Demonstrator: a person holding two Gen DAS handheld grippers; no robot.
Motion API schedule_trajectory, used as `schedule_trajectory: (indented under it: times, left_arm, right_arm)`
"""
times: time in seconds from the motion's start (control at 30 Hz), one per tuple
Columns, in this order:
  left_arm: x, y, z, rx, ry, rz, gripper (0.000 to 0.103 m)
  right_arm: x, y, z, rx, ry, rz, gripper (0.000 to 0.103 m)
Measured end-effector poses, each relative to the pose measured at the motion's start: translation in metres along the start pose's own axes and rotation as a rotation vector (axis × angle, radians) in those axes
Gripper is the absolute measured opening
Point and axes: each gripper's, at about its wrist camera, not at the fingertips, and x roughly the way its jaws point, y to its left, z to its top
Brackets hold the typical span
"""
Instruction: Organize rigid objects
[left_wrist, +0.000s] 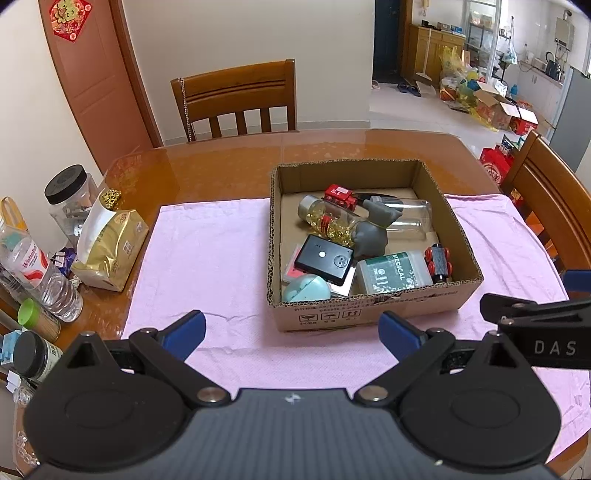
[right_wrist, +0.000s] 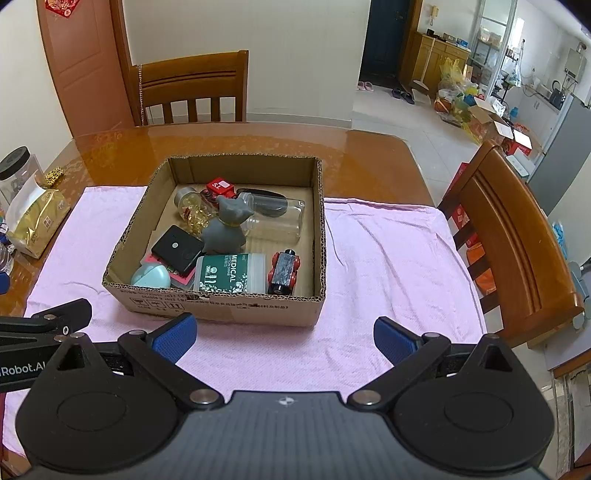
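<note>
An open cardboard box (left_wrist: 369, 312) (right_wrist: 221, 308) stands on a pink cloth (left_wrist: 207, 258) (right_wrist: 388, 258). In it lie a grey cat figure (left_wrist: 375, 229) (right_wrist: 227, 225), a black device (left_wrist: 324, 260) (right_wrist: 177, 249), a green medical container (left_wrist: 393, 273) (right_wrist: 231, 273), a teal round case (left_wrist: 306, 288) (right_wrist: 150, 277), a red toy train (left_wrist: 340, 195) (right_wrist: 221, 187), a black wheeled toy (left_wrist: 439, 260) (right_wrist: 283, 272), a bottle of gold capsules (left_wrist: 328, 219) and a clear jar (left_wrist: 413, 218) (right_wrist: 280, 218). My left gripper (left_wrist: 291, 334) and right gripper (right_wrist: 284, 334) are open and empty, just in front of the box.
A gold bag (left_wrist: 109, 251), jars and a water bottle (left_wrist: 40, 273) crowd the table's left edge. Wooden chairs stand behind the table (left_wrist: 236, 99) and at the right (right_wrist: 517, 236). The right gripper's body shows at the right of the left wrist view (left_wrist: 546, 332).
</note>
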Motion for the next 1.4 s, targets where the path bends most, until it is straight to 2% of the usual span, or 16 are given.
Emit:
schedule_trajectory:
  times: [1.4]
  left_arm:
    - [-0.0012, 0.003, 0.0049, -0.009, 0.0, 0.004, 0.099]
  right_arm:
    - [-0.0022, 0.0048, 0.0059, -0.004, -0.011, -0.009, 0.103]
